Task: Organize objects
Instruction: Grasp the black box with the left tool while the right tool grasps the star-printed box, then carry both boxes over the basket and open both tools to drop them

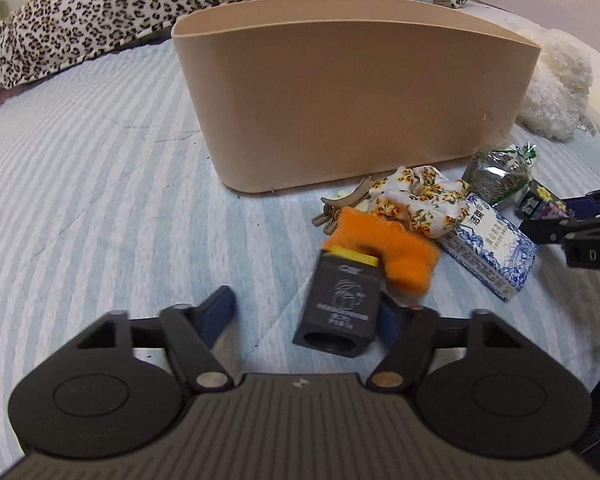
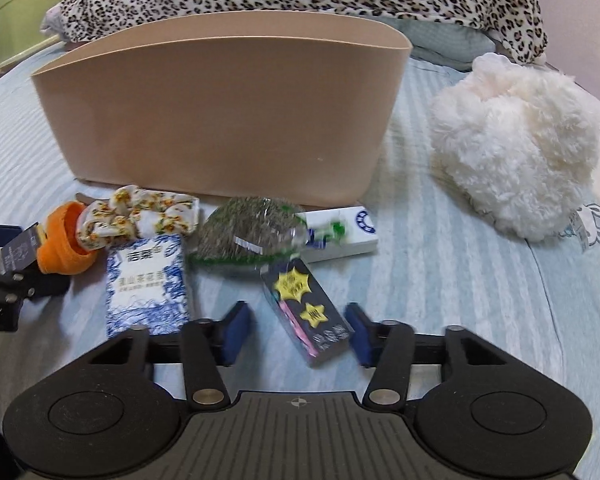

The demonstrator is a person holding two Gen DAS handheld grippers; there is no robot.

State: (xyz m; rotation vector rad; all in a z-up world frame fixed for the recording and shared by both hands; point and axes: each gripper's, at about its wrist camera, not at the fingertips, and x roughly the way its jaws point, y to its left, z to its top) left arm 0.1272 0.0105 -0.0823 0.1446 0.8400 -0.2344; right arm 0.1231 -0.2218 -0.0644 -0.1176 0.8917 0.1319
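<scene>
Left tool (image 1: 306, 314) spread around my grey box (image 1: 338, 306); right tool (image 2: 298, 330) spread, straddling the black pack (image 2: 306, 312). Both sit aligned for pinching, then transfer into the bin (image 1: 356, 96).

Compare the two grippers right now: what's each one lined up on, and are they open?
The left gripper has a dark gray box between its fingers, off toward the right one. The right gripper brackets a black box with yellow stars. Both are open and low over the striped bedsheet, neither closed on anything.
</scene>
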